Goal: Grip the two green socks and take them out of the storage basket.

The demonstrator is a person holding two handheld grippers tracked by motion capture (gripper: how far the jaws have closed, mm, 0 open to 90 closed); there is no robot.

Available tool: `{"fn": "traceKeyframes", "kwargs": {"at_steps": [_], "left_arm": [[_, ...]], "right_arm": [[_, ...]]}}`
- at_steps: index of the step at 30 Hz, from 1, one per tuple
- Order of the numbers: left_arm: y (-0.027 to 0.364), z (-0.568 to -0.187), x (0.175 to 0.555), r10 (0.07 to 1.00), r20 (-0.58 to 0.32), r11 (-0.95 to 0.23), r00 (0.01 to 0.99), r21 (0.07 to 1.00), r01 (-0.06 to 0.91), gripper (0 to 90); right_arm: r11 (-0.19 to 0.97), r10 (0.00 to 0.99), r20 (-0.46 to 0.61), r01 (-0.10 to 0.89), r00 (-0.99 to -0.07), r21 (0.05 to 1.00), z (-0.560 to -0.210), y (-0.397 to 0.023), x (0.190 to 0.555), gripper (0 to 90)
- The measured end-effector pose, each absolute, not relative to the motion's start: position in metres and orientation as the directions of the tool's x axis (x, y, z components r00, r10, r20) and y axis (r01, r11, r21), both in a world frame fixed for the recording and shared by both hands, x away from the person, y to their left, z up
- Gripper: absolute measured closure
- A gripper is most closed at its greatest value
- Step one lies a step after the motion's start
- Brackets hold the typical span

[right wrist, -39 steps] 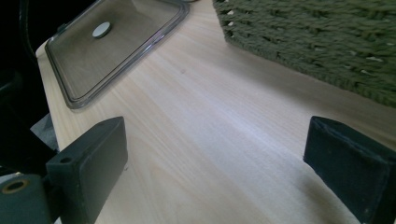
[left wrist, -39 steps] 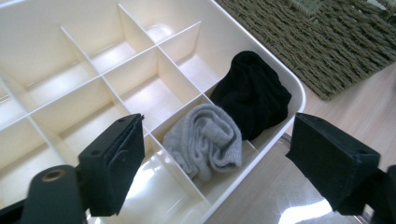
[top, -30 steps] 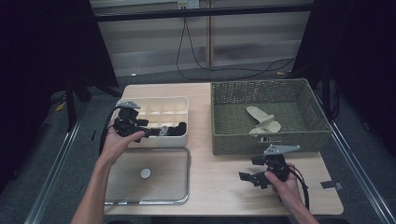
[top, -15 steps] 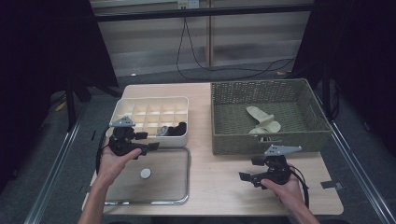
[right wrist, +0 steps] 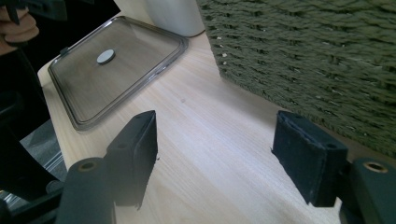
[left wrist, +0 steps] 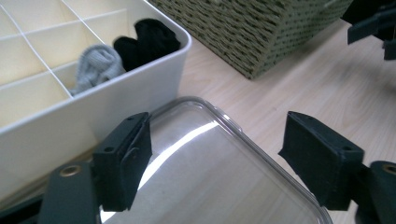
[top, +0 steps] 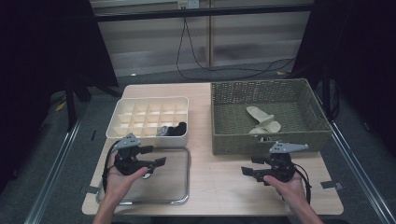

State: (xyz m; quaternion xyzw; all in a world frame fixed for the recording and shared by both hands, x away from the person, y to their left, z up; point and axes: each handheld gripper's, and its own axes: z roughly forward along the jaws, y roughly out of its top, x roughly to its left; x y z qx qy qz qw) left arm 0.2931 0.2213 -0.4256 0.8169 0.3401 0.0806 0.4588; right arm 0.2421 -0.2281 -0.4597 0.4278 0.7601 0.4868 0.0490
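The person's left hand point(top: 120, 179) comes in from the near edge of the pale wooden table point(top: 219, 186), wrist bent, holding the left gripper point(top: 156, 162) low over the clear flat plastic lid with a metal-looking rim point(top: 180, 186). That gripper points toward the table's middle, and its jaws stand wide with nothing between them; in the left gripper view the lid's rounded corner point(left wrist: 205, 105) lies beneath the gap, and I cannot tell whether the tips touch it. The lid lies flat just in front of the white divided plastic organiser box point(top: 140, 116), near the table's front left corner.

The right hand point(top: 292, 186) rests on the table's near right side with the right gripper point(top: 247, 171) lying level, pointing left toward the lid. Its jaws have just been closing a little, yet they are apart and empty over bare wood.

The small round knob on the lid point(right wrist: 105, 56) is half hidden behind the left gripper from above. Rolled black socks point(left wrist: 147, 42) and a grey one point(left wrist: 95, 65) sit in the box's near compartments. Pale items lie in the green woven basket point(top: 224, 98), hard to make out
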Motion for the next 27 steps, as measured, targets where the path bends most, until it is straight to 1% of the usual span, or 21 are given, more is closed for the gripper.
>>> {"fn": "traceKeyframes", "kwargs": {"at_steps": [2,4,5,7,10,11,13,15,16,18,20,22,24,27], "left_arm": [[0.219,-0.427,0.287,0.617,-0.192,-0.341,0.763,0.809,0.479,19.9],[0.216,-0.429,0.280,0.623,-0.179,-0.339,0.762,0.816,0.469,19.5],[0.213,-0.432,0.276,0.613,-0.199,-0.329,0.765,0.816,0.476,17.7],[0.210,-0.435,0.273,0.621,-0.185,-0.333,0.761,0.817,0.470,17.6],[0.204,-0.442,0.269,0.608,-0.200,-0.338,0.768,0.810,0.479,17.4],[0.203,-0.442,0.267,0.608,-0.185,-0.353,0.772,0.808,0.471,17.4],[0.202,-0.444,0.262,0.602,-0.202,-0.335,0.773,0.815,0.473,17.1],[0.202,-0.445,0.260,0.611,-0.197,-0.332,0.767,0.815,0.475,17.1],[0.201,-0.446,0.259,0.610,-0.204,-0.329,0.765,0.814,0.479,17.1],[0.201,-0.449,0.257,0.610,-0.188,-0.347,0.770,0.810,0.473,17.2],[0.201,-0.452,0.256,0.606,-0.204,-0.349,0.769,0.800,0.488,17.2],[0.201,-0.453,0.255,0.613,-0.181,-0.371,0.769,0.794,0.482,17.6],[0.201,-0.455,0.254,0.596,-0.192,-0.378,0.780,0.789,0.484,17.9],[0.199,-0.457,0.253,0.595,-0.173,-0.407,0.785,0.777,0.480,17.9]], "right_arm": [[0.164,0.694,0.338,0.597,-0.636,0.785,-0.458,-0.227,0.242,31.4],[0.160,0.699,0.337,0.597,-0.631,0.787,-0.455,-0.228,0.243,31.9],[0.149,0.700,0.338,0.592,-0.629,0.792,-0.451,-0.230,0.243,32.3],[0.147,0.702,0.334,0.588,-0.628,0.795,-0.449,-0.231,0.244,32.5],[0.152,0.704,0.321,0.576,-0.633,0.803,-0.444,-0.231,0.244,32.8],[0.159,0.706,0.313,0.573,-0.636,0.804,-0.442,-0.230,0.244,32.6],[0.174,0.704,0.299,0.565,-0.644,0.807,-0.436,-0.229,0.245,32.7],[0.172,0.702,0.298,0.560,-0.647,0.810,-0.434,-0.230,0.245,32.7],[0.164,0.700,0.304,0.559,-0.646,0.813,-0.431,-0.230,0.246,33.7],[0.166,0.697,0.299,0.552,-0.652,0.817,-0.424,-0.231,0.247,36.2],[0.161,0.694,0.299,0.547,-0.654,0.821,-0.415,-0.233,0.249,37.7],[0.162,0.693,0.295,0.540,-0.658,0.826,-0.405,-0.236,0.253,39.6],[0.159,0.692,0.297,0.540,-0.658,0.827,-0.395,-0.238,0.257,41.1],[0.156,0.695,0.293,0.536,-0.656,0.830,-0.380,-0.244,0.269,43.0]]}}
